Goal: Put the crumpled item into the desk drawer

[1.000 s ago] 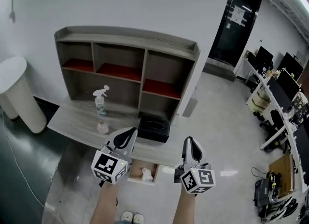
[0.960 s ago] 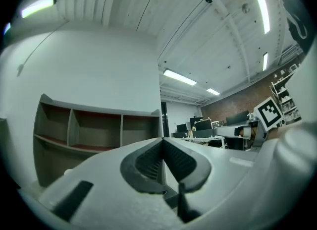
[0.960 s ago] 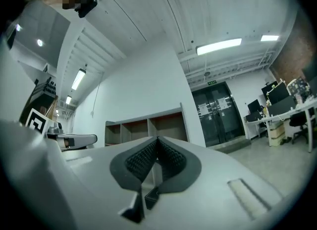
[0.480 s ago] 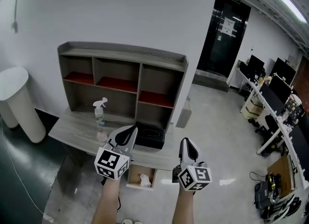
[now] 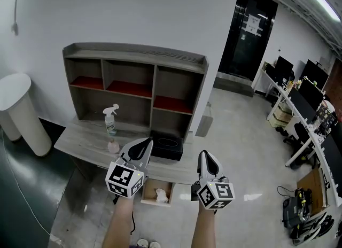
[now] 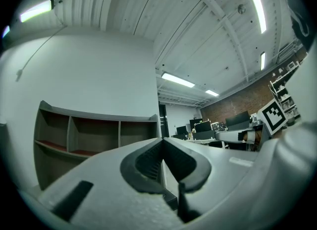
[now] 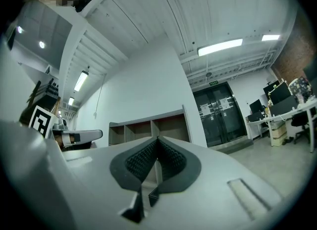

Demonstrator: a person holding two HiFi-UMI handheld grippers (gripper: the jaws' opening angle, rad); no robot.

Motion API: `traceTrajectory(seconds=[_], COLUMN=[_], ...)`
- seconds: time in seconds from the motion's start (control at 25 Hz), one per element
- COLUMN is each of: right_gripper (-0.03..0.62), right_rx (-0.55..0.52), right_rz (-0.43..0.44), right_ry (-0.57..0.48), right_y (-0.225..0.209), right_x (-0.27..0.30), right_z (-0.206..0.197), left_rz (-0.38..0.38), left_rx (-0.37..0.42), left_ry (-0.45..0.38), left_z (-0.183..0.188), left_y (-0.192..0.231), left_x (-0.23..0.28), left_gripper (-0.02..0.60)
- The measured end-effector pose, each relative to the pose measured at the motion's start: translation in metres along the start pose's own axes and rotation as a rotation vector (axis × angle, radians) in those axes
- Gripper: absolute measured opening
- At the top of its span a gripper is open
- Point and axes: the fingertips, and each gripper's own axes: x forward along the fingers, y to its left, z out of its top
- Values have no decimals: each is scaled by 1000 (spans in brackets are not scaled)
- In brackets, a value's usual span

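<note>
A white crumpled item [image 5: 161, 194] lies in the open desk drawer [image 5: 148, 191] under the grey desk [image 5: 80, 137], seen in the head view. My left gripper [image 5: 144, 144] hovers above the desk's front edge, jaws shut and empty. Beside it, my right gripper [image 5: 204, 156] is also shut with nothing between its pads. In the left gripper view the left gripper [image 6: 162, 140] points level at the shelf unit [image 6: 94, 135]. In the right gripper view the right gripper [image 7: 158, 138] does the same, with the shelf unit [image 7: 148, 127] behind it.
On the desk stand a grey shelf unit [image 5: 133, 81] with red-lined cubbies, a white spray bottle [image 5: 110, 119], a small pink bottle [image 5: 113, 146] and a black tissue box [image 5: 168, 146]. A white round column [image 5: 18, 110] is at the left. Office desks with monitors [image 5: 304, 102] fill the right.
The head view has shifted a little, so the desk and shelf sit higher in frame than a second ago. Both grippers stay side by side and shut.
</note>
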Motion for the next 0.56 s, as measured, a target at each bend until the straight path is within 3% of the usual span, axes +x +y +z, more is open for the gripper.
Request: traceTrajectory(seconds=[0.56], right_gripper=[11], right_rx=[6], right_rz=[24], right_ry=[13], right_y=[10], right_x=[2], right_z=[-7], left_rz=[2], left_rx=[-5], left_ry=[16], left_z=[-7], left_y=[4], left_x=[-6], left_gripper=[0])
